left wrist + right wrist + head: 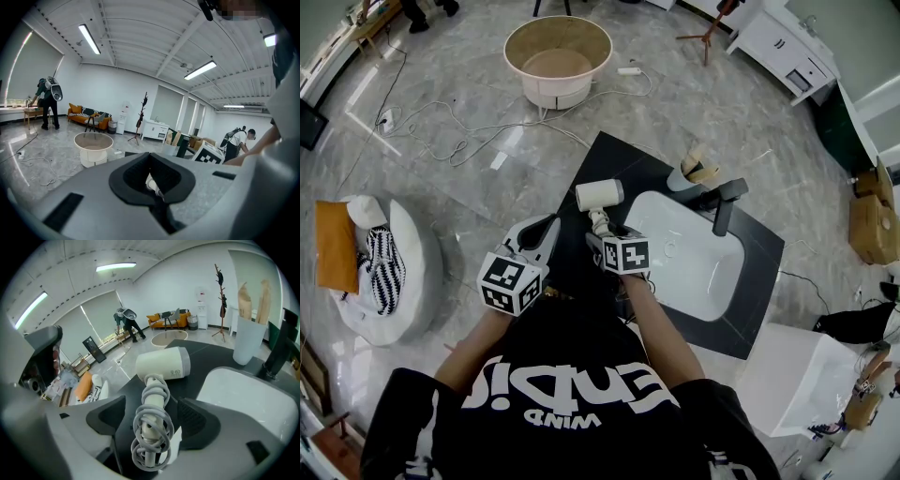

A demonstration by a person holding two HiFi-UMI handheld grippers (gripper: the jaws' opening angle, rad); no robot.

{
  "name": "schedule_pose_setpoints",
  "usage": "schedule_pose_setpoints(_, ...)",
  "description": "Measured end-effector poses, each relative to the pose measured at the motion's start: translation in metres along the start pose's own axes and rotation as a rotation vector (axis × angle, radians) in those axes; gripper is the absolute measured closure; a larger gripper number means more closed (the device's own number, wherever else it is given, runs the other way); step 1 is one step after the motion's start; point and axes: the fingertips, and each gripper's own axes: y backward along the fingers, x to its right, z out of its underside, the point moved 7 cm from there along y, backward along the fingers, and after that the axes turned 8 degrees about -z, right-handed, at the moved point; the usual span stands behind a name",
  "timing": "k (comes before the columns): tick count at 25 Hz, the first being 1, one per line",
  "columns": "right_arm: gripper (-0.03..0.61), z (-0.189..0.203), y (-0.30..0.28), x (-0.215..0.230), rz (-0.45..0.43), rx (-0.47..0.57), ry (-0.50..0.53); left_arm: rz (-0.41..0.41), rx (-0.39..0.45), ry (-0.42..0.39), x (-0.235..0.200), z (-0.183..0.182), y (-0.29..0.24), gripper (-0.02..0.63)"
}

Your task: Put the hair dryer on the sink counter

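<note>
The cream hair dryer [600,195] lies on the black sink counter [609,159], just left of the white basin [689,253]. Its grey cord is wound round the handle. In the right gripper view the dryer [164,364] points away from me and its wrapped handle runs back between the jaws. My right gripper [602,234] [151,413] is open: both pads stand apart from the handle, with a gap on each side. My left gripper [546,230] [152,180] hovers beside the counter's left edge, jaws shut on nothing.
A black faucet [727,202] and a white cup [694,173] holding wooden pieces stand at the basin's far side. A round tub [558,56] and loose cables [459,127] lie on the floor beyond. A white cushion [408,272] is at left, a white box [797,375] at right.
</note>
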Motion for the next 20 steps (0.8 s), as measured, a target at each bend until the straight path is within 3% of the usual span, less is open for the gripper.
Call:
schedule_pose_setpoints(10, 0.244, -0.038, 0.077, -0.032, -0.057, 0.264, 0.063, 0.008, 0.016, 0.005, -0.003, -0.012, 0.005, 0.606)
schedule_pose_setpoints(18, 0.247, -0.041, 0.139, -0.045, -0.041, 0.455, 0.125, 0.012, 0.031, 0.014, -0.004, -0.02, 0.014, 0.605)
schedule_pose_setpoints(20, 0.288, -0.036, 0.15, -0.044, -0.013, 0.526, 0.141, 0.009, 0.036, 0.014, -0.005, -0.02, 0.018, 0.606)
